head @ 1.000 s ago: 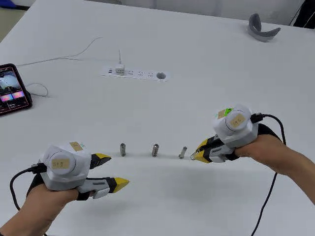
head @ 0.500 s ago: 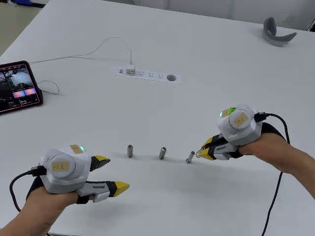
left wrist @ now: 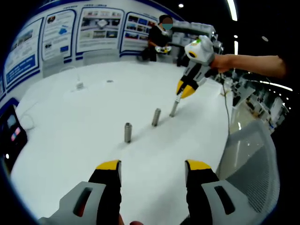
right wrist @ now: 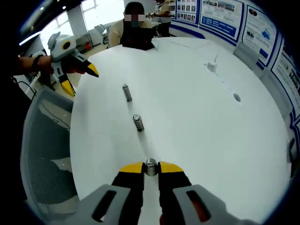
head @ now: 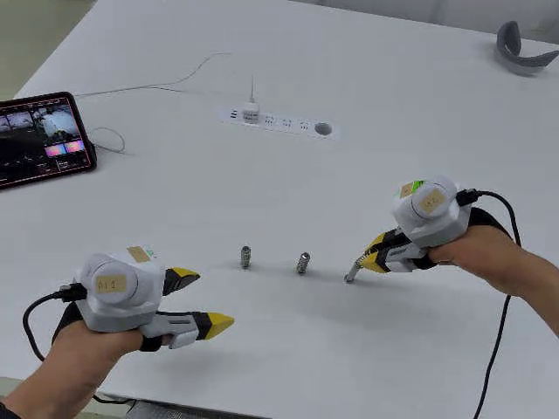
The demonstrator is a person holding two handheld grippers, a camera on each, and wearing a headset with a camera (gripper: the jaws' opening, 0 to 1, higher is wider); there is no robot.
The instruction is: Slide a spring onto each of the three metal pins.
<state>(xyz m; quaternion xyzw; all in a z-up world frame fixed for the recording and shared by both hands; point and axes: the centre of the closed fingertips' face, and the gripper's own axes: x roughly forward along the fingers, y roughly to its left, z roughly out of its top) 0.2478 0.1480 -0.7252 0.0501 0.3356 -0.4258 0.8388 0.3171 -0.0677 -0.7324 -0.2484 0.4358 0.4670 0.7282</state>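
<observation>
Spring in right gripper jaws, wide table around middle pin

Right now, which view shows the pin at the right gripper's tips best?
The left gripper view: the pin stands side-on, full length, with the right gripper at its top. The right gripper view gives its top end between the jaws; the head view shows the pin small and leaning.

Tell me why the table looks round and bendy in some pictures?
Left gripper view: its fisheye lens bows the white table and wall posters. Right gripper view: same bulge, around the pin in its jaws. Head view: straight lines, soft even light, faint shadows.
</observation>
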